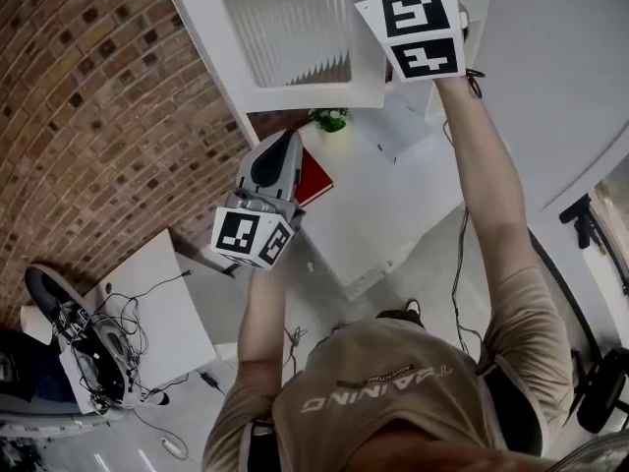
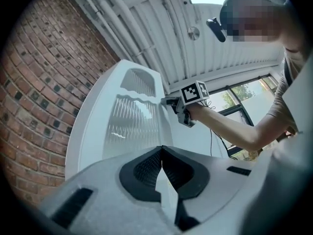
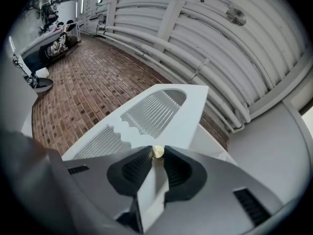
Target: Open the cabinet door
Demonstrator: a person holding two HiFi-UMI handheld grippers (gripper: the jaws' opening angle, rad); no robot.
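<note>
The right gripper point(image 3: 156, 155) jaws clamp the cabinet door point(image 3: 188, 114) knob point(image 3: 157, 152).

You are working in a lab or workshop space: a bare brick wall point(image 1: 88, 96), exposed white ceiling pipes point(image 3: 161, 38), and a white table point(image 1: 175, 298) strewn with tangled cables point(image 1: 113, 324).

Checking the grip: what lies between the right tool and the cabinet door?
A brass knob on the cabinet door, pinched at the right tool's tips; the right gripper view shows it.
</note>
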